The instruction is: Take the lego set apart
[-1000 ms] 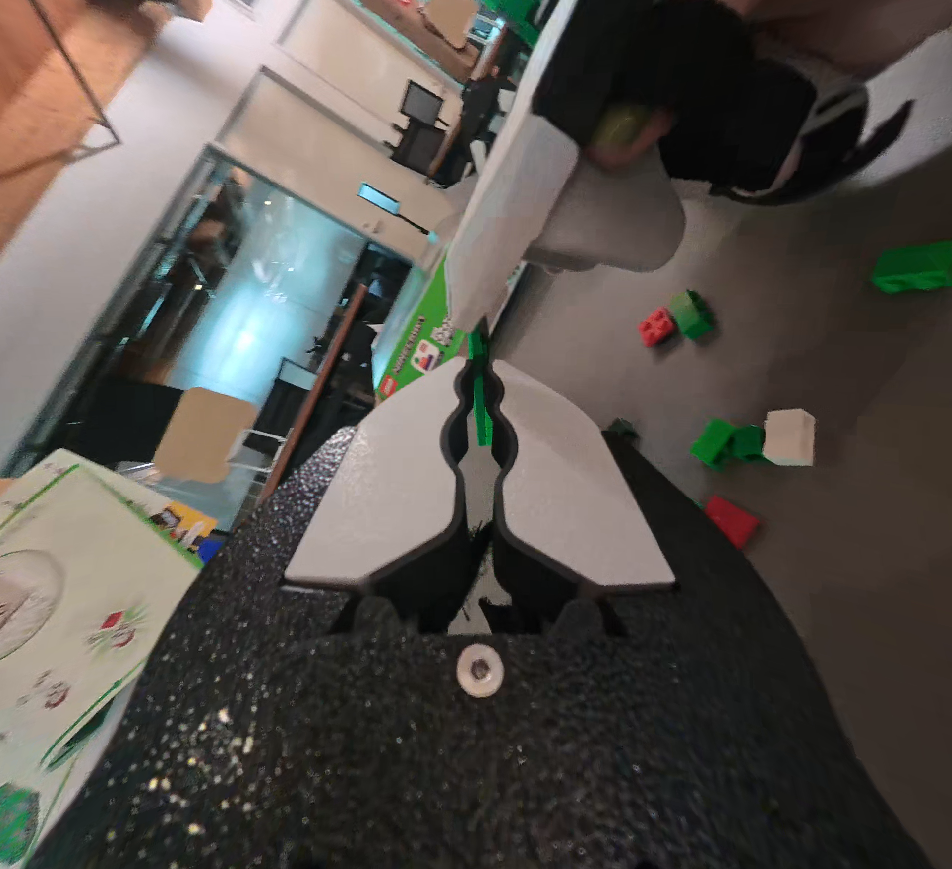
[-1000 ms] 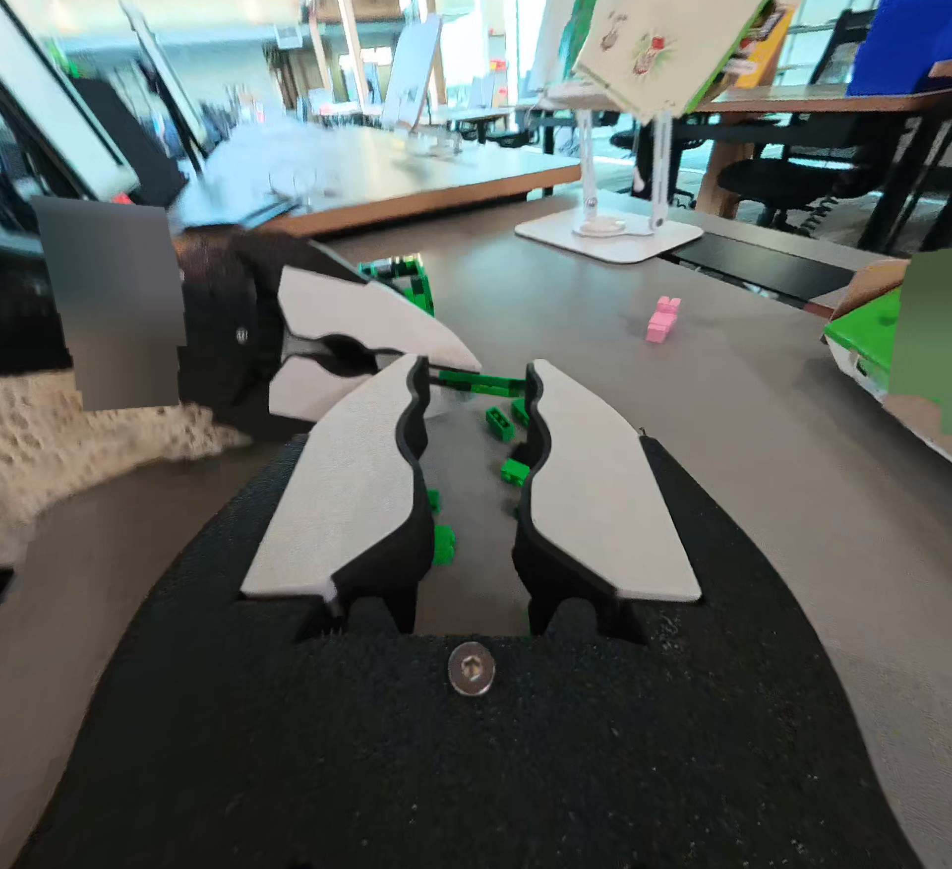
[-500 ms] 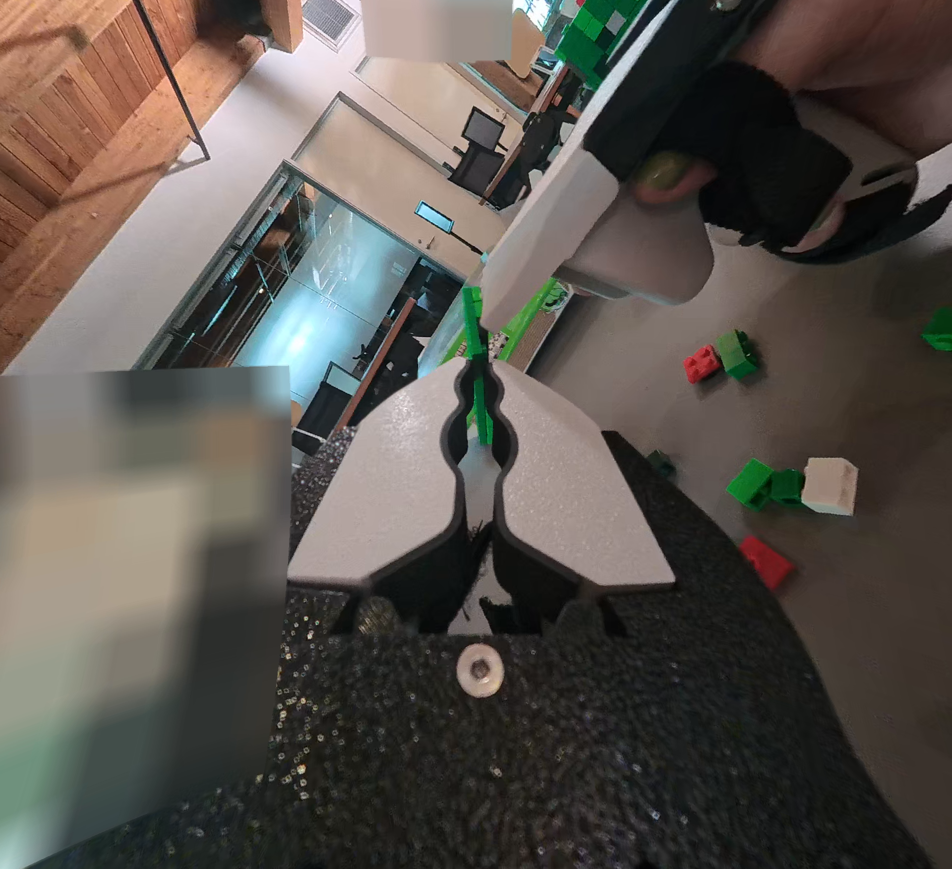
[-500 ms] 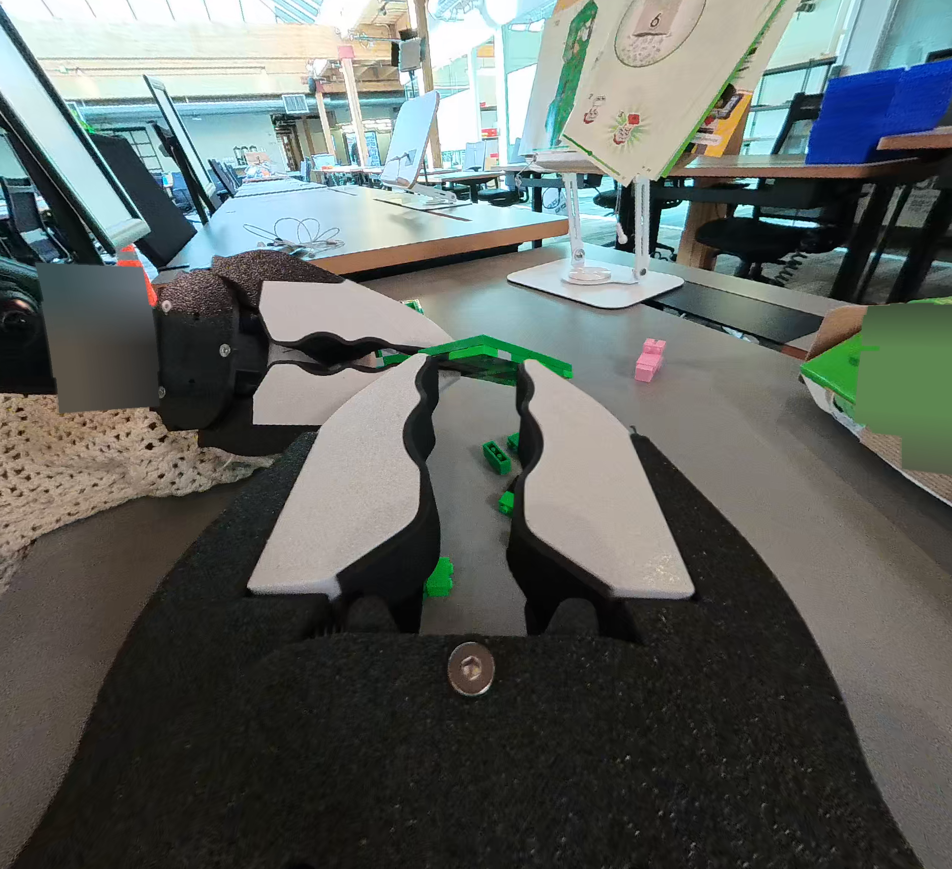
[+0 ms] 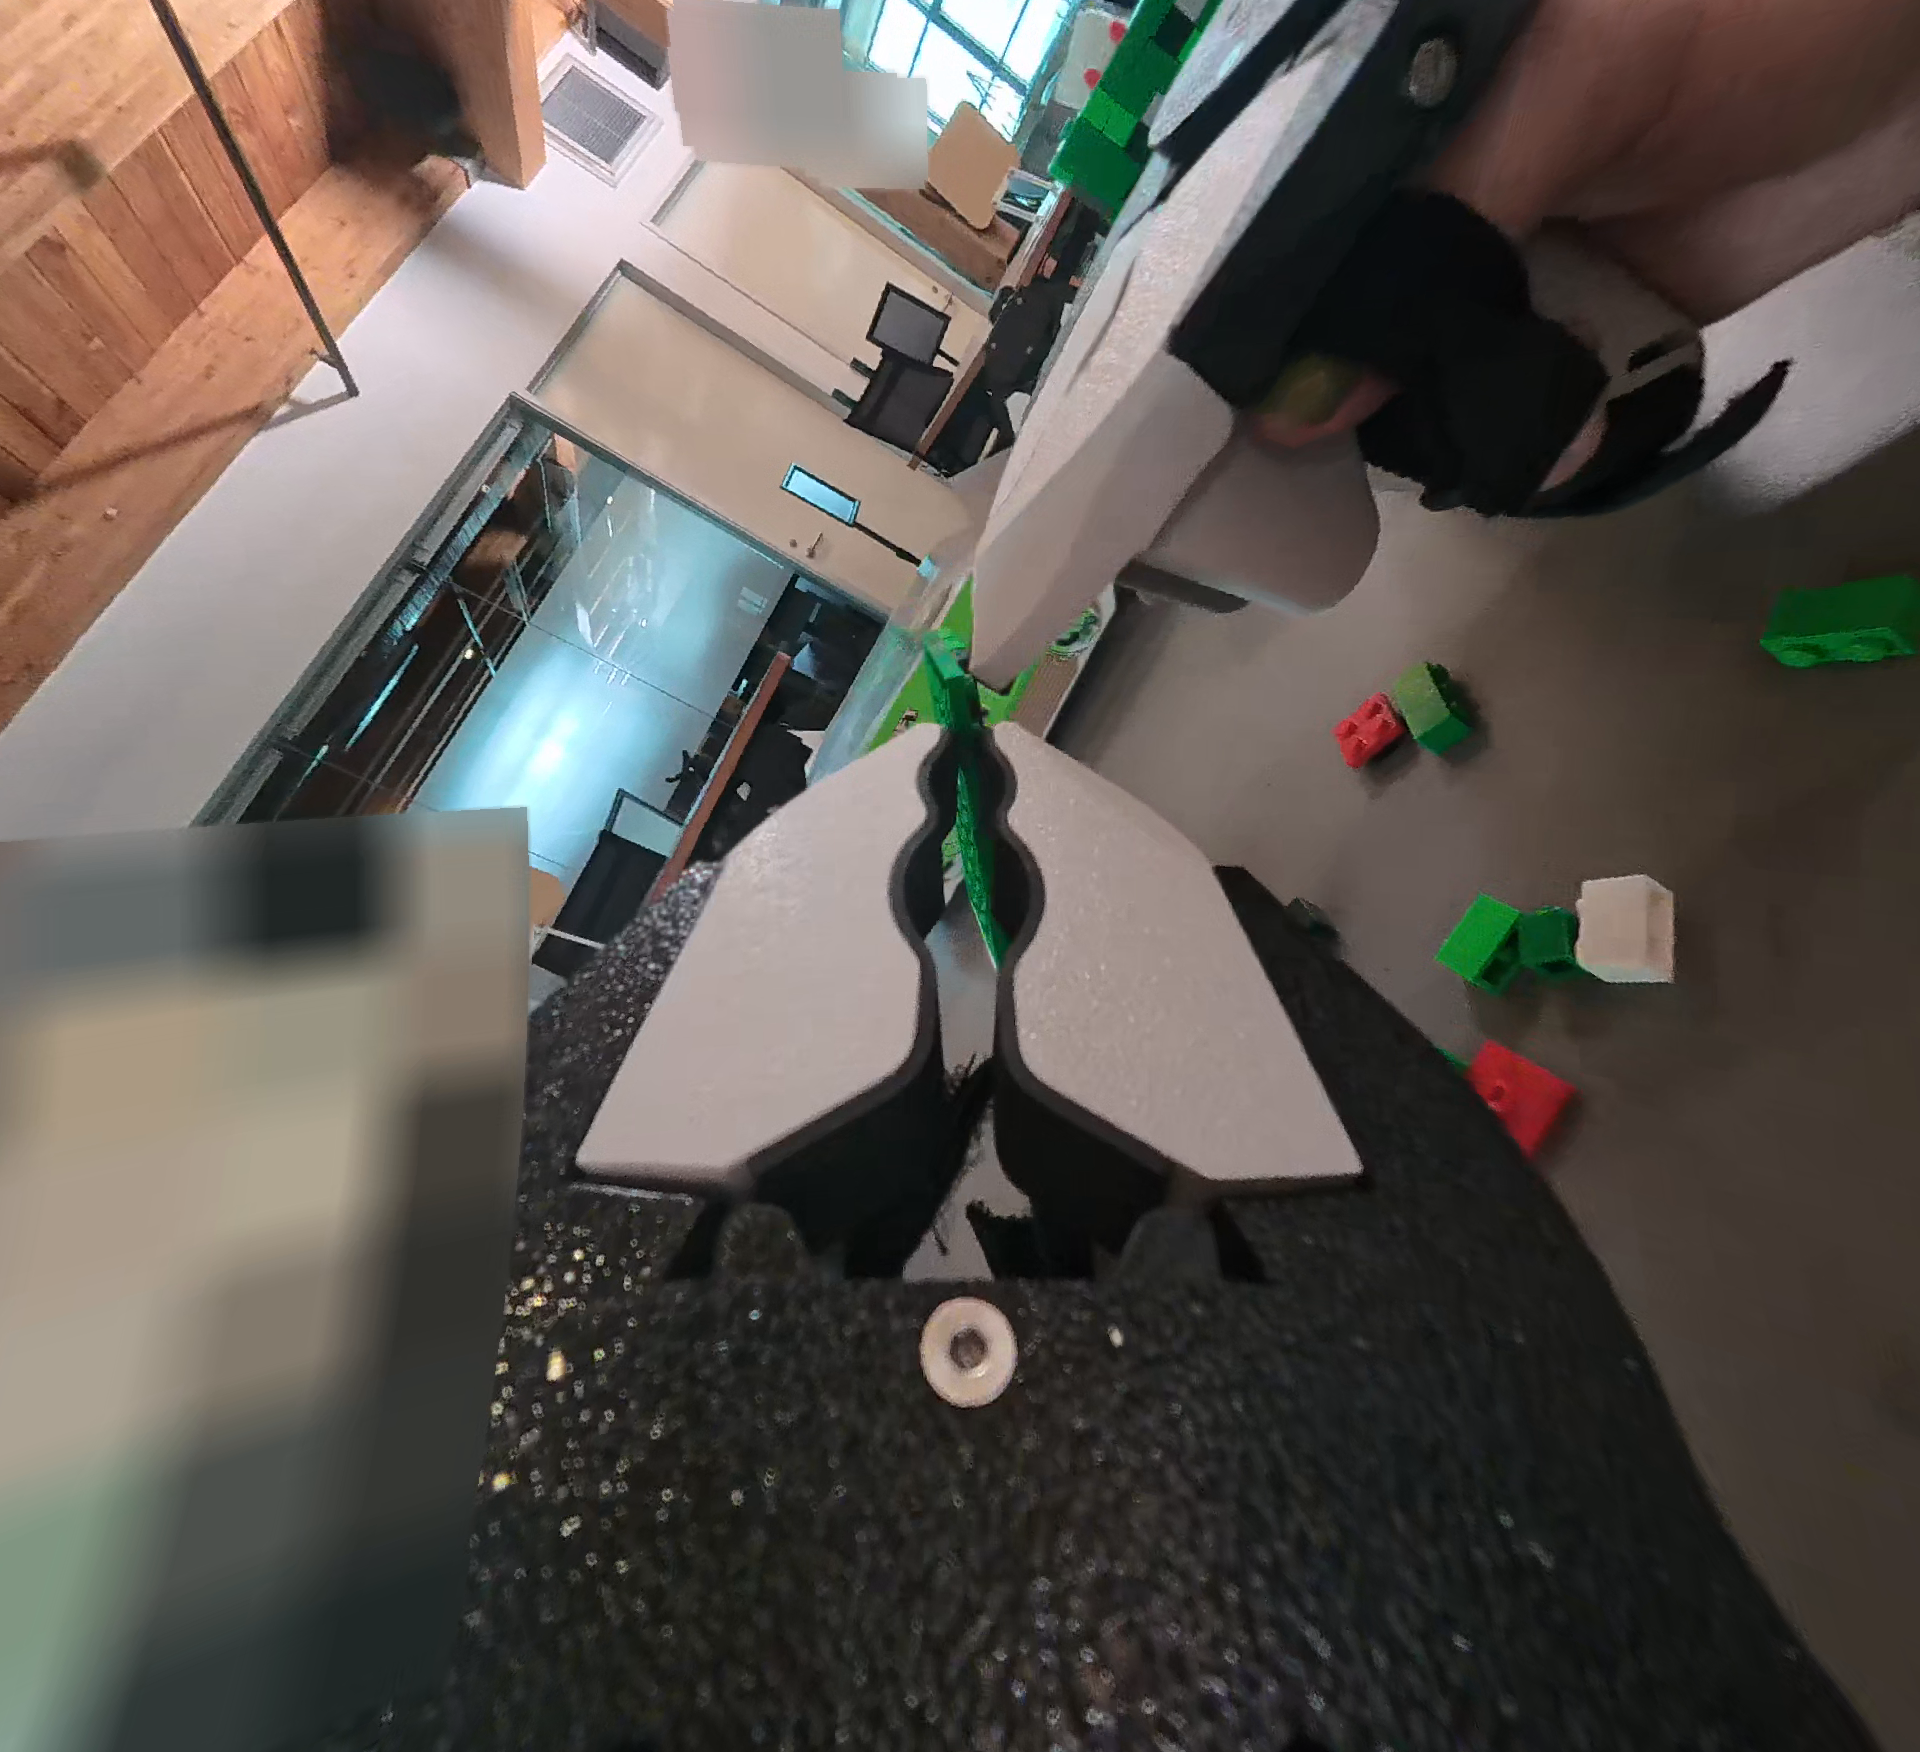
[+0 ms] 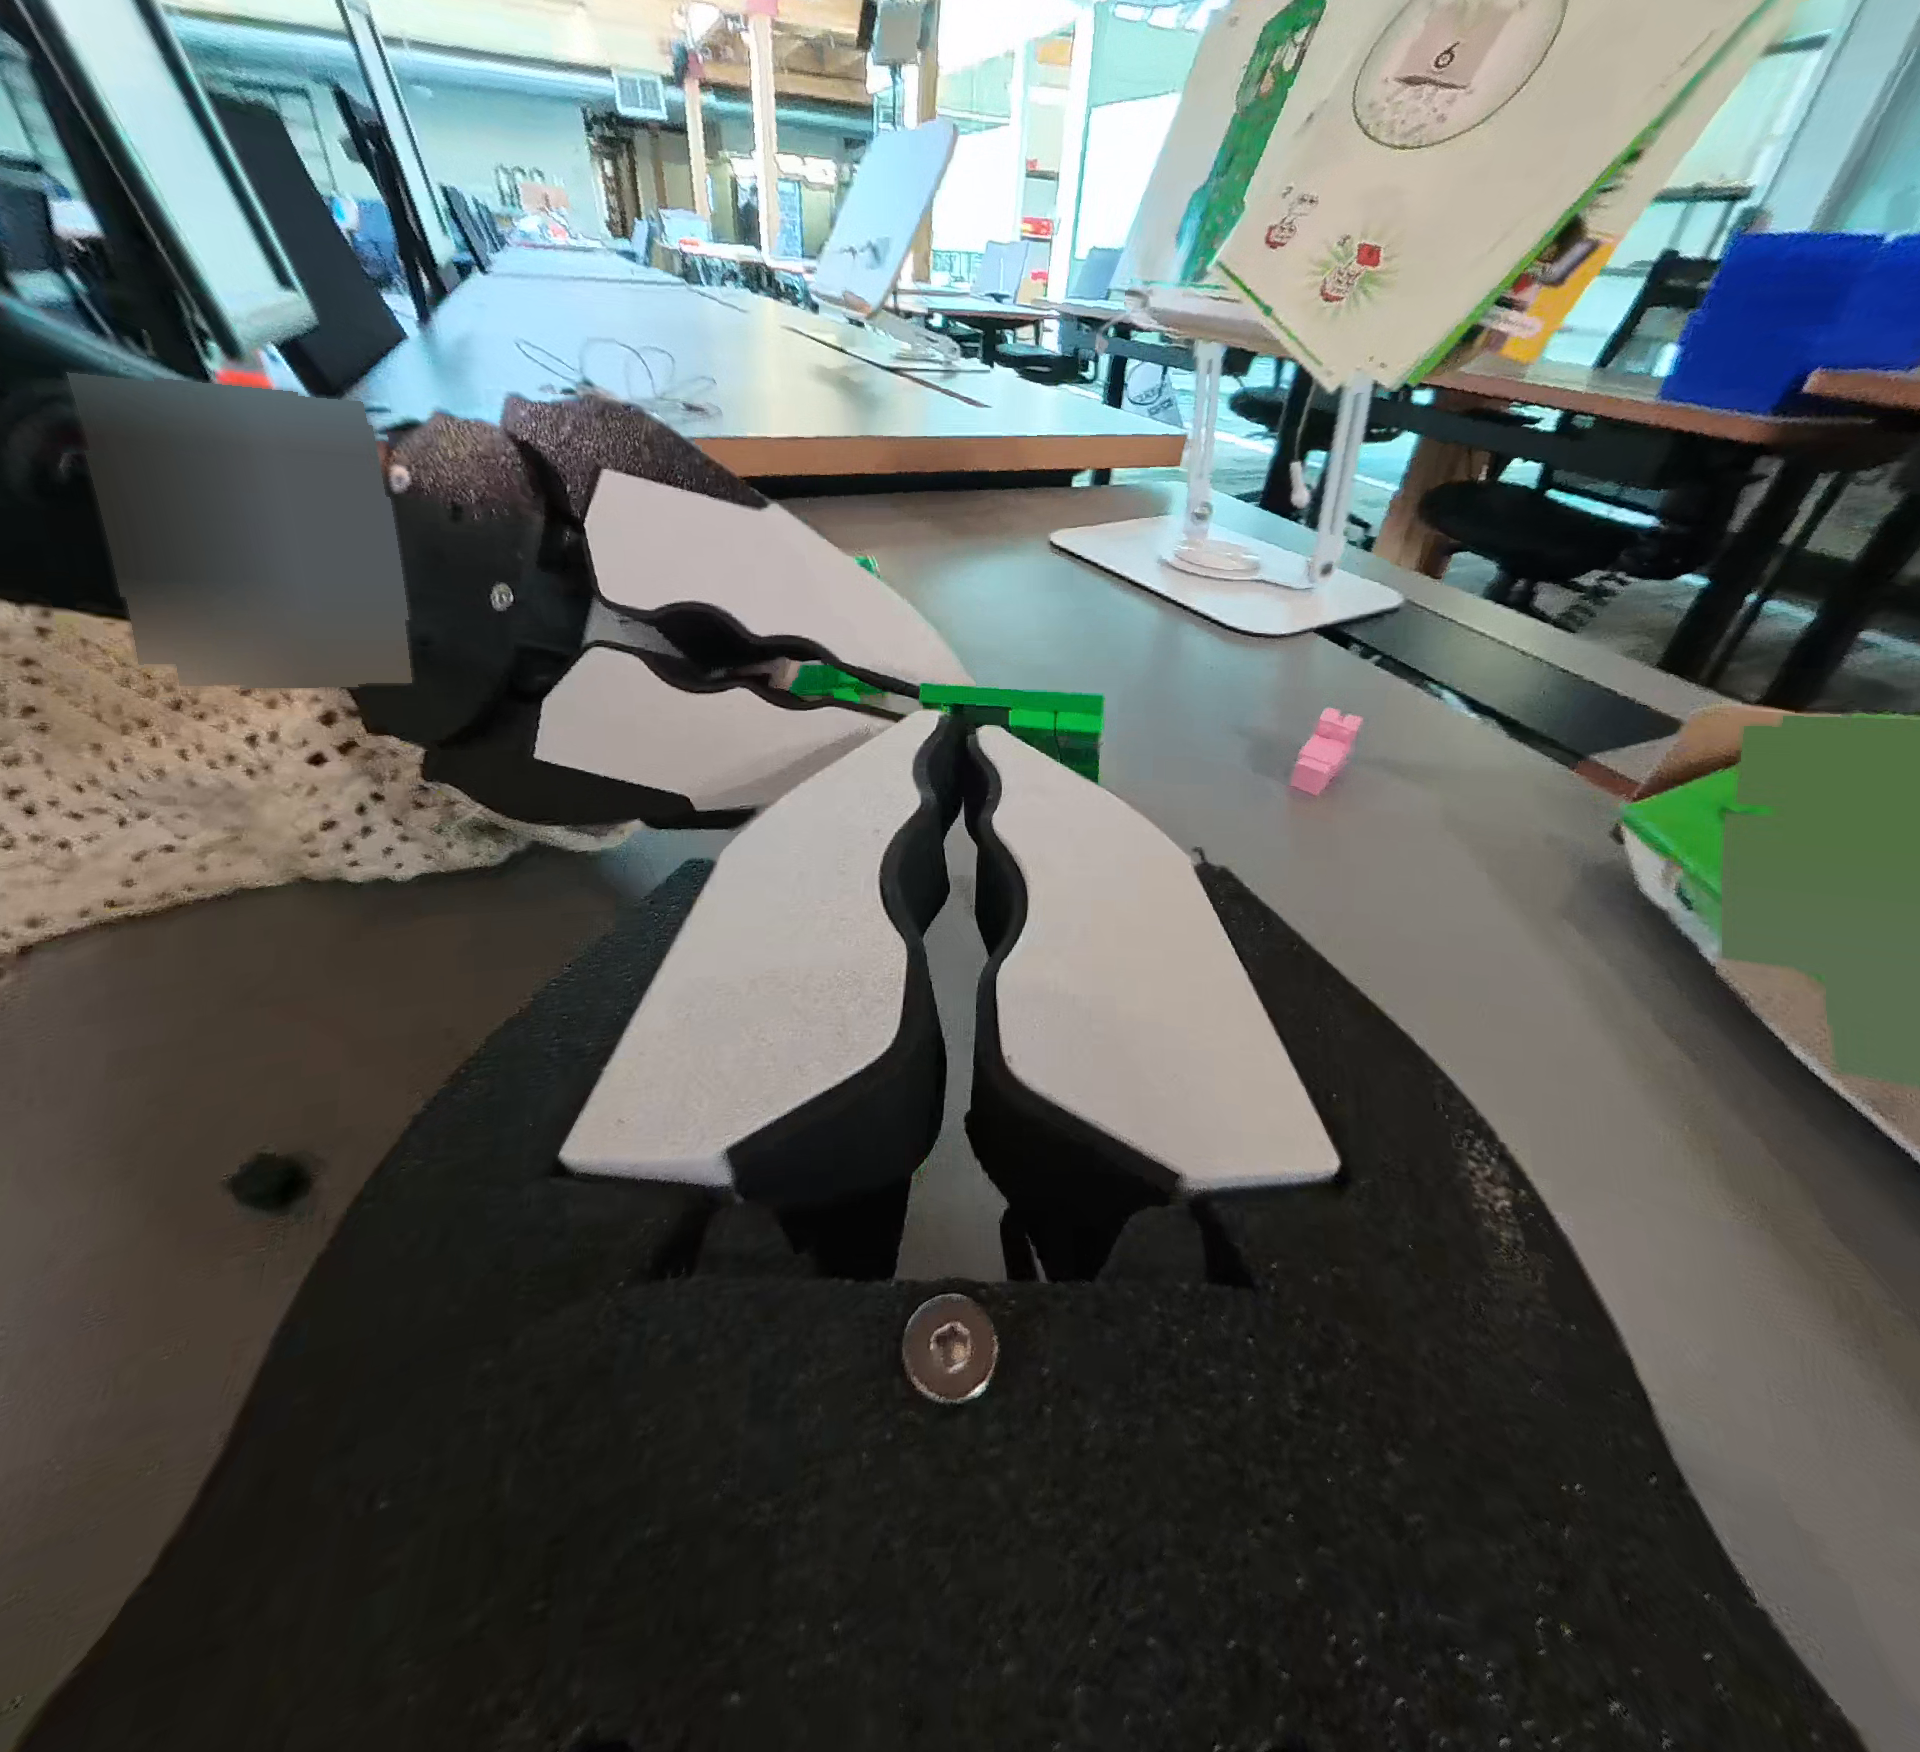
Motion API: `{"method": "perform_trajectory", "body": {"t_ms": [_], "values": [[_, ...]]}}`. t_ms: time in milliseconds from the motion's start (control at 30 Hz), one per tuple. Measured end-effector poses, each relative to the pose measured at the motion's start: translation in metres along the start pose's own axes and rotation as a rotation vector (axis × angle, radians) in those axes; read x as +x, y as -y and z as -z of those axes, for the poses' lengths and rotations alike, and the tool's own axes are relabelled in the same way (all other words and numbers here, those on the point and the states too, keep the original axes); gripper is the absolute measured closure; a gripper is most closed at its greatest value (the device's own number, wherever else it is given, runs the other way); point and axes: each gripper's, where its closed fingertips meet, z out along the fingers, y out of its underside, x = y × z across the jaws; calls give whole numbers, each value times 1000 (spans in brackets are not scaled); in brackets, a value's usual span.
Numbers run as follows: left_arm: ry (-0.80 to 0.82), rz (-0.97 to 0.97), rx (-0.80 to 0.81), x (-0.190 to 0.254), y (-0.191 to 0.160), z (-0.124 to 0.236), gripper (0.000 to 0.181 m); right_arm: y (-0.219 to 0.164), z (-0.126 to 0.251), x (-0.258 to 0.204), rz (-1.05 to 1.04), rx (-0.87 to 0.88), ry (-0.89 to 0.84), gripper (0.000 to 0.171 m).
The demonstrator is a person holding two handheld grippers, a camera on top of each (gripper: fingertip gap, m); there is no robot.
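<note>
My left gripper (image 5: 966,741) is shut on a thin green lego plate (image 5: 975,829), held edge-on above the grey table. My right gripper (image 6: 958,738) is shut, and its tips pinch the near edge of the same green plate (image 6: 1013,697), which has green bricks (image 6: 1070,736) under it. In the right wrist view the left gripper (image 6: 904,692) comes in from the left and clamps the plate's other side. In the left wrist view the right gripper (image 5: 1003,632) reaches down from the upper right, held by a hand (image 5: 1714,92).
Loose bricks lie on the table (image 5: 1714,871): a red and green pair (image 5: 1403,726), a green one (image 5: 1839,622), a green and white cluster (image 5: 1558,933), a red one (image 5: 1522,1094). A pink piece (image 6: 1325,752), a booklet stand (image 6: 1226,570), a box (image 6: 1683,829) and a knitted cloth (image 6: 156,767) are nearby. My two grippers' fingertips are within a few centimetres of each other.
My right gripper has gone from open to shut and moved forward onto the plate's edge. The left gripper has lifted the plate higher off the table.
</note>
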Motion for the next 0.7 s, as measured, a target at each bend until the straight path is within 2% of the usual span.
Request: {"method": "perform_trajectory", "body": {"t_ms": [100,167,233,500,700], "values": [[14,31,-17,-1,-1,-2,178,1,0,2,-6,8,-24,170],[20,59,-23,-3,-3,-2,178,1,0,8,-36,3,-44,140],[12,80,-10,-3,-3,-2,178,2,1,11,-62,18,-46,134],[-95,114,146,6,14,7,178,2,2,-2,-172,42,95,139],[-152,116,183,10,16,10,178,-2,3,-6,-108,6,121,140]]}}
